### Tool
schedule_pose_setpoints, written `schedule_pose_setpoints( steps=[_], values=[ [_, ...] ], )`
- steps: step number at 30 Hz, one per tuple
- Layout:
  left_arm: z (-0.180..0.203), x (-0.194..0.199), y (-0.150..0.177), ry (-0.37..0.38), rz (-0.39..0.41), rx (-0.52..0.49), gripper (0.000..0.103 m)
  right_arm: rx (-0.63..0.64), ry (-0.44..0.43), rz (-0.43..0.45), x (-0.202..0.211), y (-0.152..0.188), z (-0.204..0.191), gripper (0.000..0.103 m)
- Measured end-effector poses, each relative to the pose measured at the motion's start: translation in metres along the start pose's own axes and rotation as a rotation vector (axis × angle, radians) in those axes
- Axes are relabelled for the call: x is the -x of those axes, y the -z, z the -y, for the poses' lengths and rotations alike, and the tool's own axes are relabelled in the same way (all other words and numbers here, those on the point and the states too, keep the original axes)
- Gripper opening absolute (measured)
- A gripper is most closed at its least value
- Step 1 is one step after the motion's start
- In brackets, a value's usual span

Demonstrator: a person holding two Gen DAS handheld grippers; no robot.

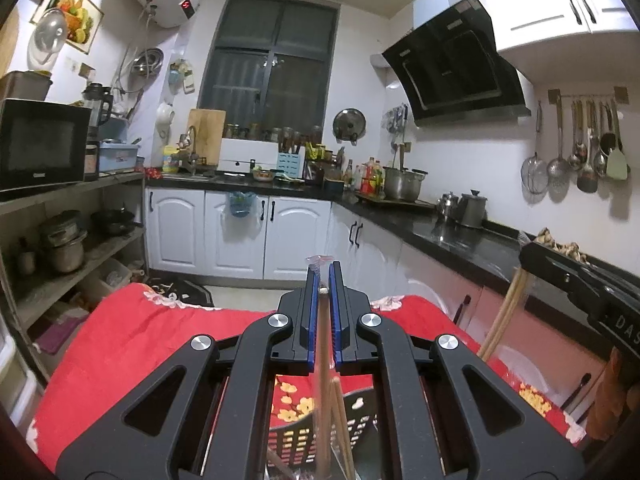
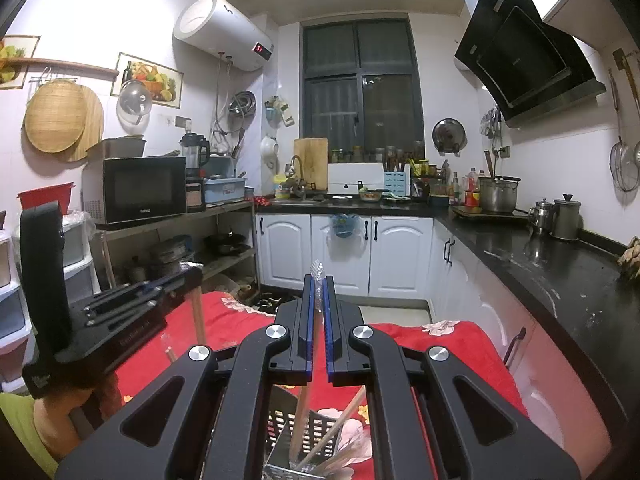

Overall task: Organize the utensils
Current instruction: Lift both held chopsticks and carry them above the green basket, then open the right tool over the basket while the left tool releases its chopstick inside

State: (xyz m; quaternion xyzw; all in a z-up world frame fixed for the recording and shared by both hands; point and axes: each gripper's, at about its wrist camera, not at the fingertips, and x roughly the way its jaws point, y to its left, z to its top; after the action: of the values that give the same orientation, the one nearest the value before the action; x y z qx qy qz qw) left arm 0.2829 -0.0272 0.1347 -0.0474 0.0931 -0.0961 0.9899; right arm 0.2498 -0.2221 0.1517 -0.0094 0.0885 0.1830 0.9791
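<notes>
My left gripper (image 1: pixel 323 280) is shut on a pair of wooden chopsticks in a clear plastic sleeve (image 1: pixel 322 344); they hang down into a black slotted utensil basket (image 1: pixel 296 436) on the red flowered tablecloth (image 1: pixel 132 336). My right gripper (image 2: pixel 319 288) is shut on another sleeved pair of chopsticks (image 2: pixel 307 400), which also reaches down into the basket (image 2: pixel 304 432). Loose chopsticks (image 2: pixel 340 424) lean inside the basket. The right gripper shows at the right edge of the left wrist view (image 1: pixel 520 276) with its chopsticks (image 1: pixel 505 316). The left gripper shows at the left of the right wrist view (image 2: pixel 196 276).
A black countertop (image 1: pixel 460 232) with kettles and a pot runs along the right. White cabinets (image 1: pixel 236 236) stand ahead under the window. A shelf with a microwave (image 1: pixel 40 144) and pots is at the left. White chairs (image 1: pixel 516 360) stand at the table's right.
</notes>
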Motion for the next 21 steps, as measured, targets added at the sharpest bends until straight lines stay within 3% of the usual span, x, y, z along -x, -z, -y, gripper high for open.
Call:
schedule_pose_setpoints(
  steps=[7,10,12,17,21],
  values=[
    [0.003,-0.001,0.018,0.030,-0.033,-0.014,0.003,-0.019,0.007,-0.044,-0.002,0.016,0.000,0.005],
    [0.003,-0.001,0.023,0.046,-0.049,-0.009,0.003,-0.032,0.012,-0.054,0.001,0.022,0.002,0.013],
    [0.004,-0.001,0.027,0.055,-0.067,-0.013,0.003,-0.041,0.012,-0.062,0.003,0.025,0.003,0.024],
    [0.009,0.002,0.034,0.054,-0.099,-0.034,0.003,-0.040,0.030,-0.085,0.013,0.033,0.006,0.026],
    [0.009,0.009,0.033,0.061,-0.117,-0.029,0.020,-0.040,0.036,-0.101,0.022,0.037,0.009,0.030]
  ],
)
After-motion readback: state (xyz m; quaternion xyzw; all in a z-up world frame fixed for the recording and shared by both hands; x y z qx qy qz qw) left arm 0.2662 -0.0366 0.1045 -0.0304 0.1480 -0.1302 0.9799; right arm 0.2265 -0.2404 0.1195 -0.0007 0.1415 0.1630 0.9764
